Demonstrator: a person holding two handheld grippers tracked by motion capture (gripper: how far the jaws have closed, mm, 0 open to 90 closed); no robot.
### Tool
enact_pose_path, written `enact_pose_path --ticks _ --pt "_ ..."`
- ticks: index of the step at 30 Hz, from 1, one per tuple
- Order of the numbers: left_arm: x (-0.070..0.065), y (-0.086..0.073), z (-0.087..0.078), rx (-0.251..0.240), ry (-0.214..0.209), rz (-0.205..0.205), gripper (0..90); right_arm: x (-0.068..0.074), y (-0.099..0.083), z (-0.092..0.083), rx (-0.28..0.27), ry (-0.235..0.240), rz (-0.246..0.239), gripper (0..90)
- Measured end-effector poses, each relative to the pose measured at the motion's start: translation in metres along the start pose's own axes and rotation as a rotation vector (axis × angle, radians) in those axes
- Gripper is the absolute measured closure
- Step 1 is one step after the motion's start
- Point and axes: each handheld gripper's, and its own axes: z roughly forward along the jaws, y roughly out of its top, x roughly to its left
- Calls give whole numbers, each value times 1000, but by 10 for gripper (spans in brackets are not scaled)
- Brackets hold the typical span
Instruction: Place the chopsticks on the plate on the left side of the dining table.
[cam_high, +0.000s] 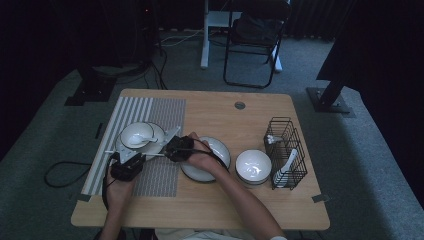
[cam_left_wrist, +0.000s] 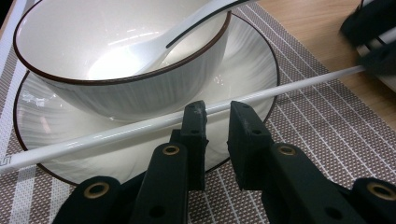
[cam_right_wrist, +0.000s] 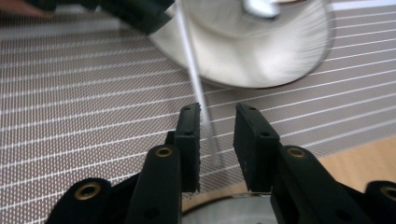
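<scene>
Left of centre in the high view, one bowl (cam_high: 136, 134) with one spoon (cam_high: 141, 138) sits on one plate (cam_high: 156, 145) on the striped mat (cam_high: 160, 175). One white chopstick (cam_left_wrist: 140, 128) lies across the plate's near rim. The left gripper (cam_left_wrist: 215, 116) has narrow-parted jaws beside the stick; whether they pinch it, I cannot tell. The right gripper (cam_right_wrist: 215, 123) stands slightly parted, with the stick's blurred end between its jaws, not pressed. At centre and right: a second plate (cam_high: 216, 150), a second bowl (cam_high: 253, 166), one wire rack (cam_high: 287, 152).
</scene>
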Motion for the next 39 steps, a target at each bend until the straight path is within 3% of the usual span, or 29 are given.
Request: enact_pose_path --ticks 9,13,26,39 --pt "0 0 0 1 0 1 769 3 -10 -25 -53 -55 71 681" --pt "-1 1 0 0 -1 4 765 9 -18 -31 -73 -49 101 661" --pt "-2 4 -6 -18 -10 5 755 41 -38 -47 -125 -30 84 581" --pt "-10 8 -10 -22 -30 22 733 55 -69 -73 -167 -53 114 553"
